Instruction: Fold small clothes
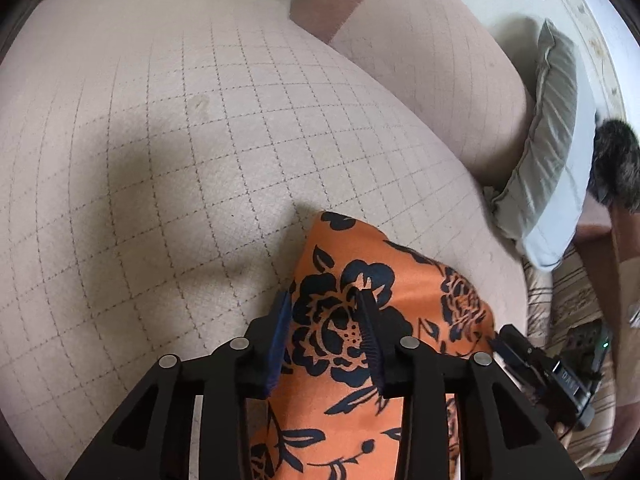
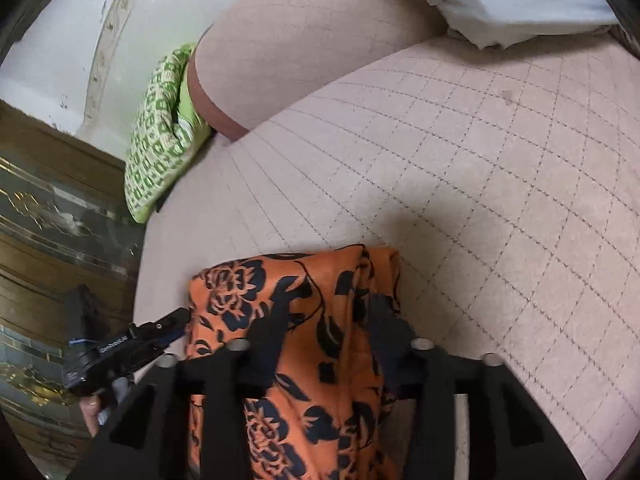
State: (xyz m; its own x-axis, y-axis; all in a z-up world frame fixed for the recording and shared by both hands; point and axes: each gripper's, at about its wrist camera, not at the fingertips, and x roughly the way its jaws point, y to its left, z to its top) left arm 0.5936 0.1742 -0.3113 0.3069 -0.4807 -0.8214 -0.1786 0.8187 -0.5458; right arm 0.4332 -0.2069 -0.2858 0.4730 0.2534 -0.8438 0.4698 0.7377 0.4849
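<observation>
An orange garment with a black flower print (image 1: 360, 320) lies on the quilted beige sofa seat (image 1: 180, 140). My left gripper (image 1: 324, 300) stands over its left edge with its jaws apart, the cloth between and under the blue-padded fingers (image 1: 280, 332). In the right wrist view the same garment (image 2: 304, 320) lies folded, with a bunched edge on its right. My right gripper (image 2: 328, 312) hovers over it, jaws apart, the cloth between them. The left gripper also shows in the right wrist view (image 2: 160, 328), and the right gripper in the left wrist view (image 1: 520, 344).
A green patterned cushion (image 2: 160, 132) leans at one end of the sofa, a grey pillow (image 1: 548, 152) at the other. The sofa backrest (image 2: 304, 40) rises behind the seat. A dark wooden cabinet (image 2: 52, 208) stands beside the sofa.
</observation>
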